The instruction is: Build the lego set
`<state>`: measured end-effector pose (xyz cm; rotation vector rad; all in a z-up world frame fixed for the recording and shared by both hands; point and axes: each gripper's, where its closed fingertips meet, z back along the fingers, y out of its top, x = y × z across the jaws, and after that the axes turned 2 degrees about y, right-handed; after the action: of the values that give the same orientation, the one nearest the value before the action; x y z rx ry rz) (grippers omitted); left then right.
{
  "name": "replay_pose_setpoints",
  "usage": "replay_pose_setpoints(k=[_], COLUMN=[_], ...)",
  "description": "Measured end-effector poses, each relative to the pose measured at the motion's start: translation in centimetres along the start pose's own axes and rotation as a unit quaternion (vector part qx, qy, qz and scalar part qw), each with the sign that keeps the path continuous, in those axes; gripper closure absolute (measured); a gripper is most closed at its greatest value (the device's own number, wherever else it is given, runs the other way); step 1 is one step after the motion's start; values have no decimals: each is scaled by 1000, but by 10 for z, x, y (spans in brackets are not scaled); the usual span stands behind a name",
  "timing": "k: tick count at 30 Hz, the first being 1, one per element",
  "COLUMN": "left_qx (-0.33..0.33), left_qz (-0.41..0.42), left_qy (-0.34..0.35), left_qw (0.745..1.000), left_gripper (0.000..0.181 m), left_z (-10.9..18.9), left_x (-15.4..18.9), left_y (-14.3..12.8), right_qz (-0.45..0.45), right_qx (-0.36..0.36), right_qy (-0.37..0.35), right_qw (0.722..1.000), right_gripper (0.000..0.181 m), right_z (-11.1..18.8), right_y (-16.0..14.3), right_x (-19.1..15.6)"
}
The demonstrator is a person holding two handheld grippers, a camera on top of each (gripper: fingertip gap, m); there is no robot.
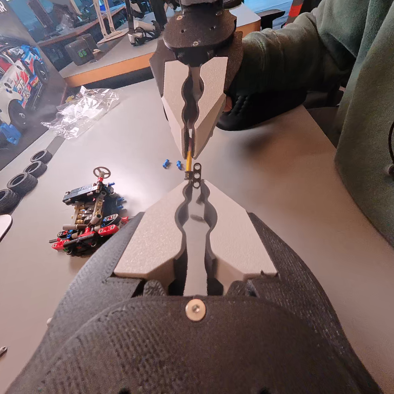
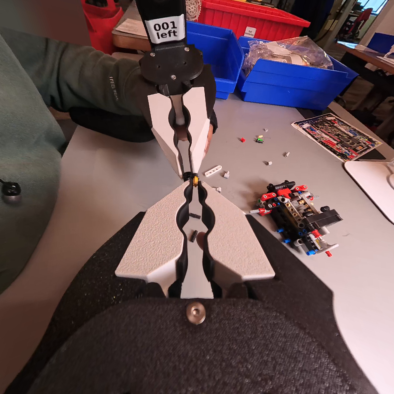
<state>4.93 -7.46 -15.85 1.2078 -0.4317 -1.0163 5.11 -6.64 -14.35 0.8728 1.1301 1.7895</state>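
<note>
Left gripper (image 1: 195,185) clamped on black three-hole beam (image 1: 197,175); opposite, at 12 o'clock, right gripper (image 1: 189,156) pinching yellow axle (image 1: 188,165), tip seemingly at a connector beside the beam. Best kept coaxial, pushed straight, no twist. Blue pins (image 1: 171,164) near at 11; chassis (image 1: 91,215) at 9, well apart.

Right gripper (image 2: 195,186) closed on yellow axle (image 2: 194,180), left gripper (image 2: 190,174) meeting it tip to tip. Chassis (image 2: 296,217) at 3 o'clock, loose grey bits (image 2: 226,174) nearer; table edge (image 2: 68,136) at 10, open room toward 7.
</note>
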Motion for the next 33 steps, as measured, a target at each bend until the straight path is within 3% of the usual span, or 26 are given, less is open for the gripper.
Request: replay_pose_setpoints(k=[10,13,16,19,25,28,33], left_qx=[-7,40,87,129,210,209,189], left_qz=[12,53,126,237,416,435,431], left_qy=[-12,6,16,-46,-184,-190,-196], left_qw=[1000,998,988,962,866,855,860], left_gripper=[176,174,154,148,159,176,176], left_z=[-2,5,14,18,22,18,18], left_x=[4,-9,-24,-22,-14,-12,-9], left_y=[-3,11,24,33,57,58,56], right_qz=[1,2,15,34,82,95,84], right_qx=[-7,37,92,139,168,165,165], right_qy=[10,-18,-41,-62,-68,-68,-52], right_qw=[1000,999,995,988,980,979,981], right_gripper=[178,178,178,178,178,178,178], right_z=[-2,2,10,19,21,19,17], right_y=[-4,10,28,43,53,52,50], right_x=[-4,6,11,14,6,4,1])
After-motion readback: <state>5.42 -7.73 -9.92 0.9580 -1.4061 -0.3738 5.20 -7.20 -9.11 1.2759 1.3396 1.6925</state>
